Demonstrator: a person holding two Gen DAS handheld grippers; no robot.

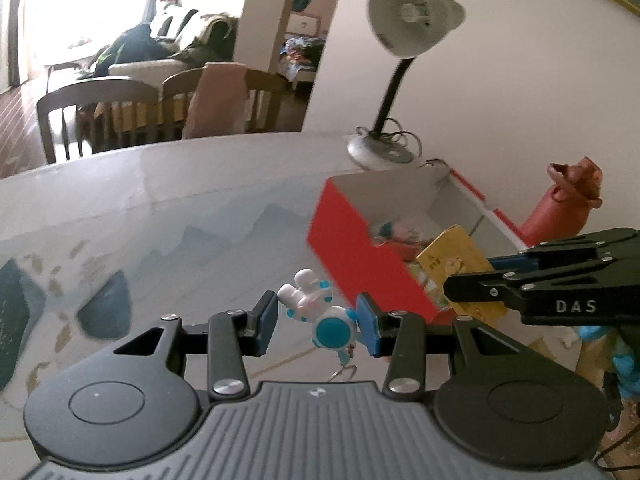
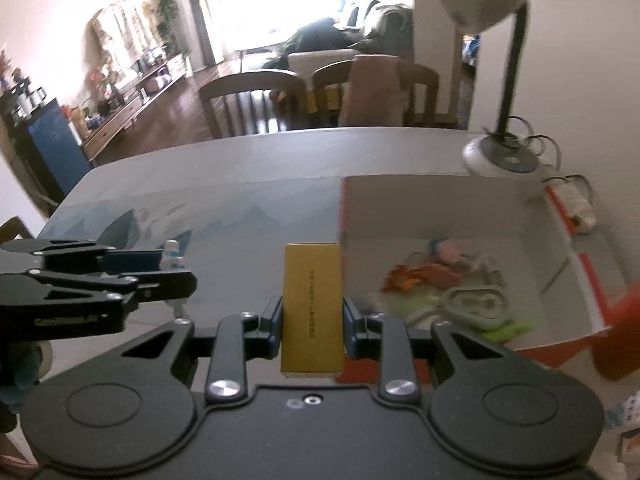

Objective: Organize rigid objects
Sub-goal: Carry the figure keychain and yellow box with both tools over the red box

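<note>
- My left gripper is pinching the little white-and-blue toy between its blue pads, up off the table, left of the box.
- Right gripper is clamped on the yellow carton, just beside the box's near-left corner.
- Red box sits to the right and already has a few bits inside.
- I'd say we're mid-carry. Next I need to get both over the rim, then let go without the two grippers bumping.

Left gripper jaws clamped; right gripper likewise.
</note>
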